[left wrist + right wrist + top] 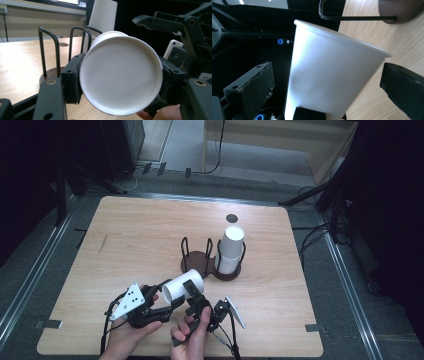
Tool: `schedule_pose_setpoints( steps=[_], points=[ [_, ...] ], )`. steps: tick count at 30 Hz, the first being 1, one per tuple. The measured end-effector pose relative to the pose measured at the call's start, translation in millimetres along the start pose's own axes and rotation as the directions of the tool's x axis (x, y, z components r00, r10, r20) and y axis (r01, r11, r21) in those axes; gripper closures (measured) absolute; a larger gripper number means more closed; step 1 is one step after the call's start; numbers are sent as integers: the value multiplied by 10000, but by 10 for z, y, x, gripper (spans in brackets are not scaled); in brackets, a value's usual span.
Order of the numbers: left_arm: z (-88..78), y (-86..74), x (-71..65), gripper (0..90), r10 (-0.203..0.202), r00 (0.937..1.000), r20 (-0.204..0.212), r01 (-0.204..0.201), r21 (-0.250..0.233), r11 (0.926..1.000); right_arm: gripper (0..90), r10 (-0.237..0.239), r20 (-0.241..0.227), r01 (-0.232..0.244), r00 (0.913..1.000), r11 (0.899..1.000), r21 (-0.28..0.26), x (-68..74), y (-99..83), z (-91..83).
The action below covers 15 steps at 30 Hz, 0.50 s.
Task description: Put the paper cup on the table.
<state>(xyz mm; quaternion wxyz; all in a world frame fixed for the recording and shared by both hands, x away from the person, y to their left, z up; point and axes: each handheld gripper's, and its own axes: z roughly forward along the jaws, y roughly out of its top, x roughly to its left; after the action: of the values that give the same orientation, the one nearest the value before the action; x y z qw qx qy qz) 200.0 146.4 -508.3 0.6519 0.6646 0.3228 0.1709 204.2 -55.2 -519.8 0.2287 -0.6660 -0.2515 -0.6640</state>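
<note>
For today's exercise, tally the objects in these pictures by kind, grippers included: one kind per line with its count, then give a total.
White paper cups: 2, one held sideways, one upside down in the holder
Wire cup holder: 1
Grippers: 2, left gripper, right gripper
Total: 5

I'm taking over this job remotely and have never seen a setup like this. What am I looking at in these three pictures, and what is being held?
There is no robot arm here. A person at a wooden table holds a two-jaw tool in each hand. The high view looks down from above the person's side; the other two come from cameras riding on each tool, looking along its black jaws.

On the table stands a dark two-slot cup holder with black wire loops. Its right slot holds a stack of white paper cups; the left slot is free.

The left tool is shut on a single white paper cup, lying on its side above the table; the left gripper view faces its base. The right tool is beside it with jaws wide open, the cup between them but its pads not pressing.
</note>
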Motion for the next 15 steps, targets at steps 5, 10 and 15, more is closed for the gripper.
schedule_pose_setpoints(
  steps=[5,10,15],
  points=[
    [14,-2,-23,341,22,9999,112,-22,35,10000,0,197,-127,-196,9997,9998,63,-19,20,13],
    [14,-6,-33,341,-8,9999,155,7,61,10000,1,385,-153,-383,9991,9992,107,-41,17,35],
    [4,-6,-28,341,-15,9999,159,13,130,9999,44,465,-189,-465,9987,9989,-24,-57,22,54]
  ],
)
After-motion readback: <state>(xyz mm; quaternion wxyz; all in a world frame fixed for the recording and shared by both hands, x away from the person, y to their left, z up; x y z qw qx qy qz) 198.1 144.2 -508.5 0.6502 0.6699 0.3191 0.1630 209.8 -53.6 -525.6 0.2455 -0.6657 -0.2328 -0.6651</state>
